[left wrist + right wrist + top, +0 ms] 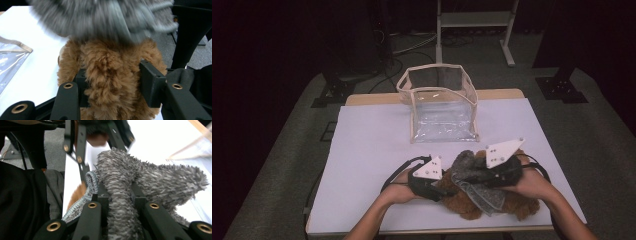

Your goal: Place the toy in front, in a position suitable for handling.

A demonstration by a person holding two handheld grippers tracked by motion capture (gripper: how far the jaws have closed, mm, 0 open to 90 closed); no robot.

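A brown plush toy [464,206] lies near the table's front edge, with a grey fuzzy garment [466,161] draped over its top. My left gripper [446,188] comes in from the left. In the left gripper view its jaws press into the brown fur [107,67] from both sides, while the grey garment [105,17] hangs blurred above. My right gripper [468,172] comes in from the right and is shut on a fold of the grey garment [120,170]. A knitted grey edge [91,180] trails beside its jaws. The left gripper [97,132] sits at the top of the right gripper view.
A clear plastic bag [439,100] with beige trim stands open at the table's far middle. The white table cover [372,145] stretches to the left. Beyond the table are a white frame [472,20] and floor cables.
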